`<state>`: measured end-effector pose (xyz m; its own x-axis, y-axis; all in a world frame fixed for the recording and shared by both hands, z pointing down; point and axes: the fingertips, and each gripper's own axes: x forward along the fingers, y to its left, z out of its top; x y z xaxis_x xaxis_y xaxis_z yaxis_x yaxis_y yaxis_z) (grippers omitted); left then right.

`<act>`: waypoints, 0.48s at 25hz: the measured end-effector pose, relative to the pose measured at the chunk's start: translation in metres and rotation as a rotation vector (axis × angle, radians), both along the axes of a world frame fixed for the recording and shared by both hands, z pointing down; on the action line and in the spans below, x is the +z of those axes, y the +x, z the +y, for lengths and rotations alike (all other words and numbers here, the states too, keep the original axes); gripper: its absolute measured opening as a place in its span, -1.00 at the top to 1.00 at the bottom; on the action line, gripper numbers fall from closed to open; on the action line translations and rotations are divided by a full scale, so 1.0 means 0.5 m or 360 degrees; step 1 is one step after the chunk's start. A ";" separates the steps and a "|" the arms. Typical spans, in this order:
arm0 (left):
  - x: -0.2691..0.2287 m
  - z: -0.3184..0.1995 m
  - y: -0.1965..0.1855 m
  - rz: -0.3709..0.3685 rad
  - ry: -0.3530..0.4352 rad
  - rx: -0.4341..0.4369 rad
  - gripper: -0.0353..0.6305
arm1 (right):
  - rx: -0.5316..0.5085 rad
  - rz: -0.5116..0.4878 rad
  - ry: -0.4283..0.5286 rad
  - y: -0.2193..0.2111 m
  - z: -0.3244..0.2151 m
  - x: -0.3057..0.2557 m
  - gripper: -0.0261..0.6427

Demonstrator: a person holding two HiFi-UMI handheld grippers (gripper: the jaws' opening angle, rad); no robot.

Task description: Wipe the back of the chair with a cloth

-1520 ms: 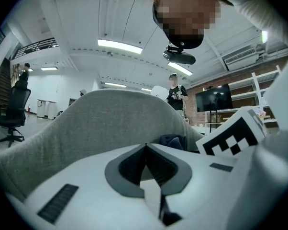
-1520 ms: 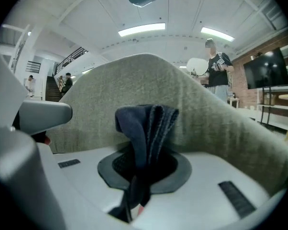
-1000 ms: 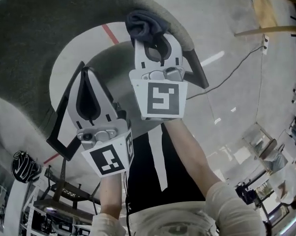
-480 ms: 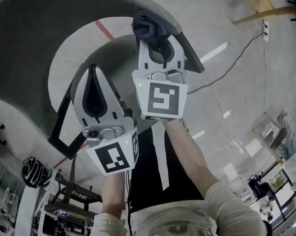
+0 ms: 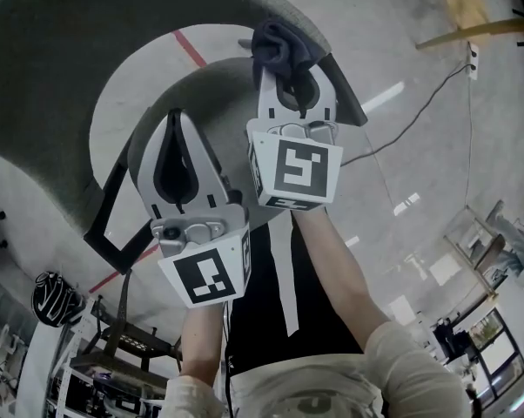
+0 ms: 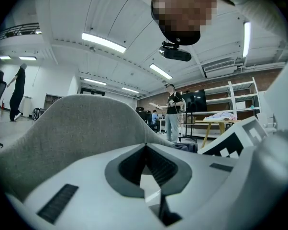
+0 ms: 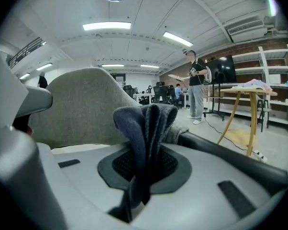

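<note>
on the chair back [image 5: 53, 77], the right tool [image 5: 287, 66] clamping the cloth [image 5: 279, 47] has slid rightward; left tool [image 5: 175, 118] closed.

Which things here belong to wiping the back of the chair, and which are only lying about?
For the job:
- cloth, clamped in the right gripper
- grey chair back
- left gripper, shut and empty

Lying about:
- helmet
- cable
- wooden table
</note>
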<state>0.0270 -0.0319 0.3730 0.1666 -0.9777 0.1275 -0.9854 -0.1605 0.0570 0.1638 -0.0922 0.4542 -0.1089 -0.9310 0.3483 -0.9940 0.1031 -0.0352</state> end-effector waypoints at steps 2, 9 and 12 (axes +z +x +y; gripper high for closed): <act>-0.004 0.002 -0.009 0.0003 0.0004 -0.0026 0.85 | 0.0000 -0.0002 -0.0009 0.001 0.000 -0.001 0.76; -0.047 0.009 -0.049 0.0009 0.0031 -0.0123 0.85 | -0.0088 0.0076 0.0101 -0.031 -0.023 -0.077 0.76; -0.100 0.000 -0.076 0.0017 0.0088 -0.0196 0.85 | -0.0194 0.0090 0.0208 -0.077 -0.057 -0.153 0.76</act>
<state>-0.0108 -0.0319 0.3230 0.0462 -0.9964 0.0716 -0.9972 -0.0418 0.0617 0.1253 -0.1206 0.3776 -0.2077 -0.9498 0.2340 -0.9739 0.2233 0.0418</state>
